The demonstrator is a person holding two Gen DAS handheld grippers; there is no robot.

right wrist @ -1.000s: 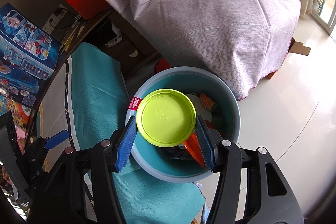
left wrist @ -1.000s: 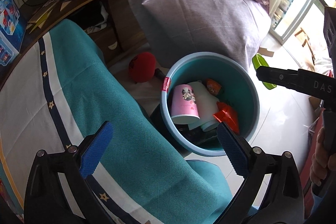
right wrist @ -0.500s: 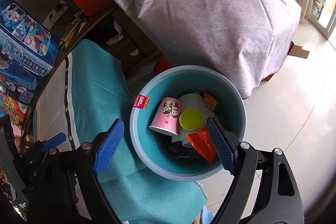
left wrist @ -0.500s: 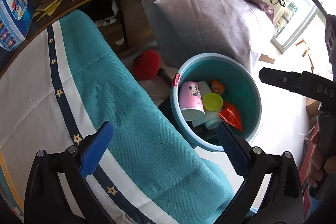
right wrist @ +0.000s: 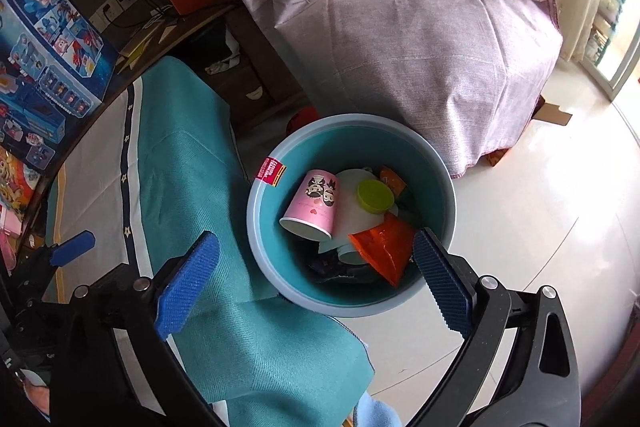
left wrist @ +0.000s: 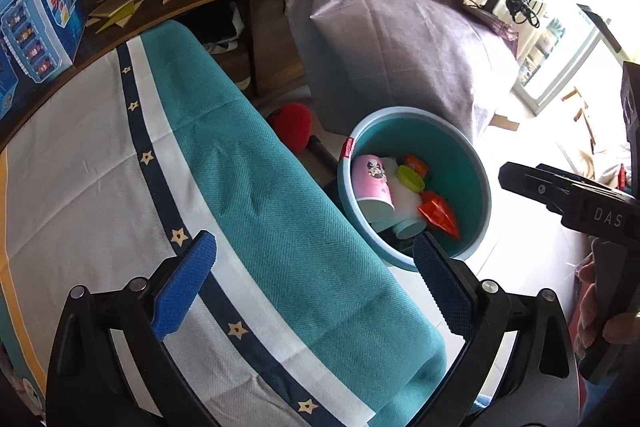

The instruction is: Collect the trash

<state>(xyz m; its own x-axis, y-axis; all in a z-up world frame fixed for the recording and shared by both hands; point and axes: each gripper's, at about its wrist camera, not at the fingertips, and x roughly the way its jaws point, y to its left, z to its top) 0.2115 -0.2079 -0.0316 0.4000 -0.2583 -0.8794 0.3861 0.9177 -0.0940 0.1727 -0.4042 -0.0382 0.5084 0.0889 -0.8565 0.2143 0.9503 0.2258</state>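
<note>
A light-blue bucket (right wrist: 256,227) (left wrist: 482,171) stands on the floor beside the table. Inside it lie a green lid (right wrist: 375,195) (left wrist: 410,177), a pink paper cup (right wrist: 314,205) (left wrist: 372,183), a white cup and an orange wrapper (right wrist: 382,247) (left wrist: 440,213). My right gripper (right wrist: 316,239) hangs above the bucket's near rim; its jaws are opening and nothing is between them. My left gripper (left wrist: 314,243) stands open and empty over the teal cloth at the table's edge, left of the bucket.
A teal and white tablecloth (left wrist: 240,187) drapes over the table edge next to the bucket. Furniture under a purple cover (right wrist: 420,39) stands behind the bucket. A red toy (left wrist: 294,125) lies on the floor. A blue toy box (right wrist: 48,67) sits at left.
The right gripper's jaws spread wide and let go of the green lid, which now lies in the bucket. Both grippers drew back from the bucket.
</note>
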